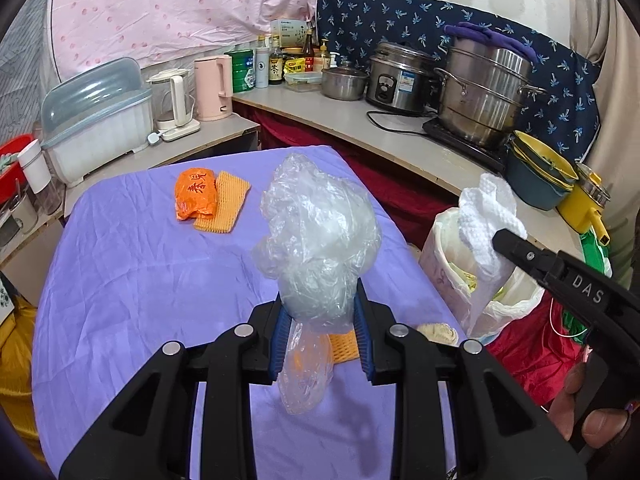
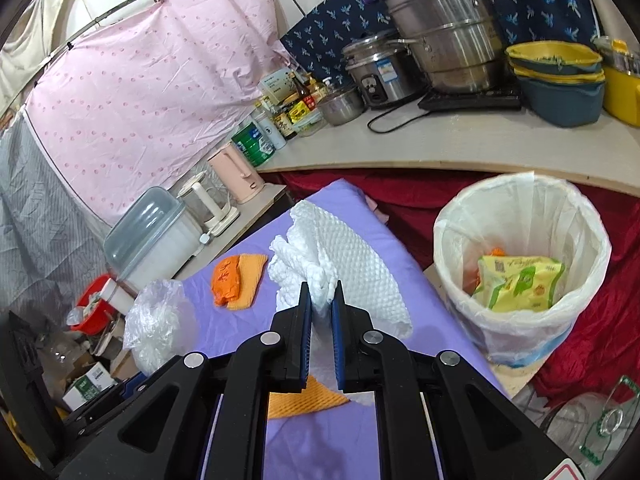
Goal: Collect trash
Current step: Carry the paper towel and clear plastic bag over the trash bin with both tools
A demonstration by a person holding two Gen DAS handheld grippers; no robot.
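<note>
My left gripper (image 1: 320,310) is shut on a crumpled clear plastic bag (image 1: 320,232), held above the purple-covered table (image 1: 120,280). My right gripper (image 2: 321,292) is shut on a white paper towel (image 2: 344,264), which hangs close to the lined trash bin (image 2: 444,232). In the left wrist view the right gripper (image 1: 500,240) holds the towel (image 1: 486,208) at the rim of the bin (image 1: 436,248). An orange wrapper (image 1: 194,194) and orange foam netting (image 1: 228,204) lie on the far part of the table. Another orange foam piece (image 2: 308,400) lies beneath my fingers.
The bin holds a yellow-green snack packet (image 2: 520,284). A curved counter (image 1: 360,128) behind carries a steel steamer pot (image 1: 484,96), a rice cooker (image 1: 396,80), bottles and stacked basins (image 1: 540,172). A pink kettle (image 1: 214,88) and a dish box (image 1: 96,120) stand at the left. Red cloth (image 2: 600,340) surrounds the bin.
</note>
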